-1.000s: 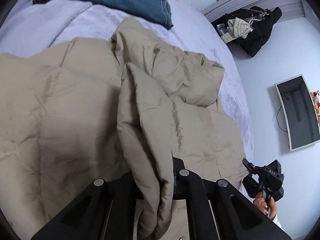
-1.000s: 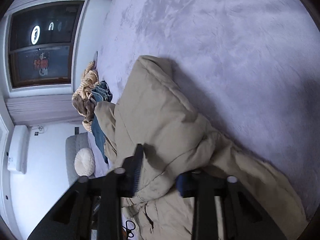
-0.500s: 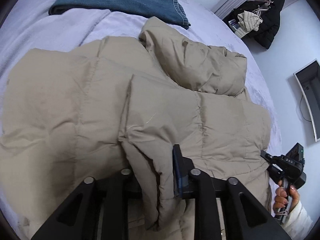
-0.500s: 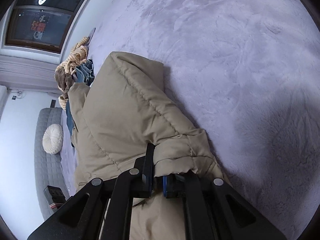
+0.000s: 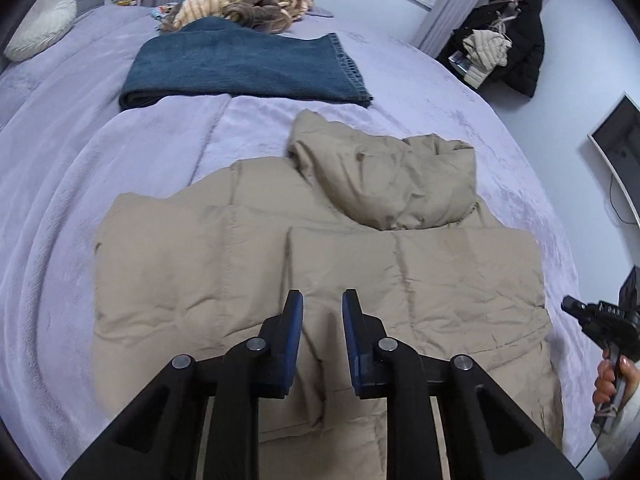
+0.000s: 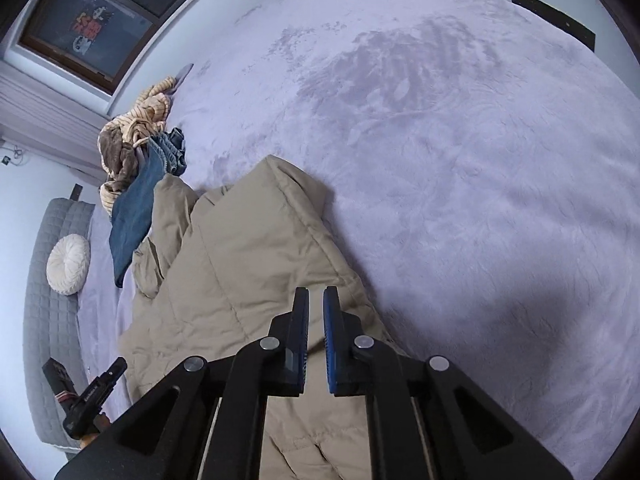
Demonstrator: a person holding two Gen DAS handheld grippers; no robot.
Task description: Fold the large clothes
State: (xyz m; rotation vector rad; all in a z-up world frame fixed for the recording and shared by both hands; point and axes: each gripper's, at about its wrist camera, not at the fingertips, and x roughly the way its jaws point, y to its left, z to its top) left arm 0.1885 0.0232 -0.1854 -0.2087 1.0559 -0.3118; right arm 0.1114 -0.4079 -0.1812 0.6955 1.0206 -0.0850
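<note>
The jacket (image 5: 320,264), a beige padded one, lies spread on the lilac bed cover (image 5: 120,152), filling the middle of the left wrist view, with its hood (image 5: 388,176) bunched at about 1 o'clock from the picture's centre and a sleeve folded across the body toward 3 o'clock. The left gripper (image 5: 322,304) hangs above the jacket at 6 o'clock; its blue-padded jaws have just been closing, yet a clear gap remains and no cloth is between them. The right gripper (image 6: 316,300), seen in its own camera, also hangs above the jacket's edge at 6 o'clock, its jaws all but together with only a thin slit between the pads and nothing caught there. In the left wrist view the right gripper shows again at 4 o'clock, with a hand (image 5: 612,380) wrapped round its grip. A folded pair of jeans (image 5: 244,68) lies on the cover at 11 o'clock, well apart from the jacket, and behind it at 12 o'clock is a heap of striped and brown clothes (image 5: 240,4). A round cream cushion (image 5: 40,24) rests at 10 o'clock. Dark coats (image 5: 508,36) hang at 1 o'clock, and a wall screen (image 5: 620,152) is at 3 o'clock.
</note>
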